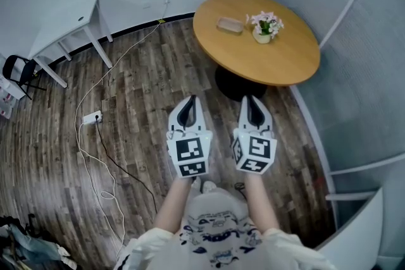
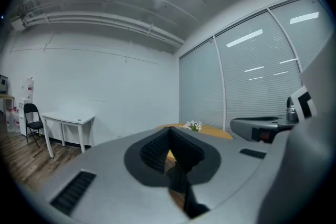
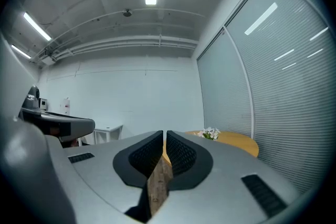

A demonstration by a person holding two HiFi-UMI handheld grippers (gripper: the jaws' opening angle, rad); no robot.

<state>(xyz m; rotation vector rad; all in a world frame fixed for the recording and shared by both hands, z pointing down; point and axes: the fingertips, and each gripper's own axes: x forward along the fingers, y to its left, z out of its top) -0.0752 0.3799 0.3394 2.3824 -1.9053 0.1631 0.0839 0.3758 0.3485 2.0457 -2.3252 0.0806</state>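
Observation:
Side by side over the wood floor, I hold both grippers level, pointing at a round wooden table (image 1: 278, 63). My left gripper (image 1: 189, 102) has its jaws together with nothing between them, and my right gripper (image 1: 249, 102) is likewise shut and empty. On the table stand a small pot of pale flowers (image 1: 264, 26) and a flat tan object (image 1: 230, 24). The left gripper (image 2: 168, 131) sees the flowers (image 2: 193, 125) just past its tips. In the right gripper view, the right gripper (image 3: 164, 137) sees the flowers (image 3: 211, 134) and the tabletop (image 3: 236, 140) ahead to the right.
The table's black base (image 1: 231, 82) stands just beyond the grippers. A frosted glass partition (image 1: 354, 73) curves along the right. A white desk (image 1: 63, 25) and black chair (image 1: 19, 69) stand far left. A power strip (image 1: 92, 117) with trailing cables lies on the floor at left.

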